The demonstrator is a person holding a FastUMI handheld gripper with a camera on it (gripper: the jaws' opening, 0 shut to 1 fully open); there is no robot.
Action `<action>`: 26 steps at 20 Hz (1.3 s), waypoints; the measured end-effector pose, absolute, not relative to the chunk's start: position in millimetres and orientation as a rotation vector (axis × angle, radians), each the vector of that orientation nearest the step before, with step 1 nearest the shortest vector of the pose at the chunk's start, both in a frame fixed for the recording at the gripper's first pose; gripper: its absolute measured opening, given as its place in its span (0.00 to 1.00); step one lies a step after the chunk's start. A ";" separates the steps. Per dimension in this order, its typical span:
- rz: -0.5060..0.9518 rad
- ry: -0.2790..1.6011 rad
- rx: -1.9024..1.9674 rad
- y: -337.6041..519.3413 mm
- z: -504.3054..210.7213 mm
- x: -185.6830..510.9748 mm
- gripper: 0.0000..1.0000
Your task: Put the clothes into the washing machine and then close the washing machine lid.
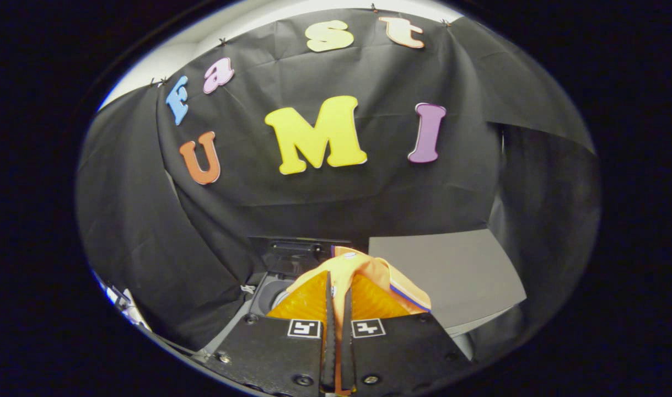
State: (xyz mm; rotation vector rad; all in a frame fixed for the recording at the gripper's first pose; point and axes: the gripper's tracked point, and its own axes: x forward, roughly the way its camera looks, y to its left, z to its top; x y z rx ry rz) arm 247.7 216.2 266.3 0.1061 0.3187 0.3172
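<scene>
Item 1, gripper [338,286]: I have it closed on the garment, both fingers pressed together with a strip of cloth pinched in the narrow slot between them. The finger faces are ribbed, wedge-shaped, tapering forward.

Item 2, clothes [369,270]: one orange garment, soft knit, with a dark trimmed edge along its right fold. It is draped over the fingertips and hangs to the right of them, lifted clear of any surface.

Item 3, washing machine [275,292]: just ahead of and below the fingers, to their left. A rounded dark drum opening with a pale rim; hard, smooth plastic. A dark panel sits at its back edge.

Item 4, washing machine lid [440,275]: a flat, matte grey panel, standing open to the right of the garment and beyond the fingers.

Risk notes, my judgement: the grip holds only a thin fold, so the cloth could slip out if I swing fast. The loose right-hand drape may land on the rim or the lid instead of in the drum, and would then jam the lid on closing. Releasing too far right of the opening would cause the same fault.
</scene>
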 end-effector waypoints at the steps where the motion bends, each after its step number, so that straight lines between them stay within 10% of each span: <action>1: 0.326 0.328 0.110 227.9 263.6 246.6 0.07; 26: 0.500 0.750 0.035 444.3 92.8 397.0 0.08</action>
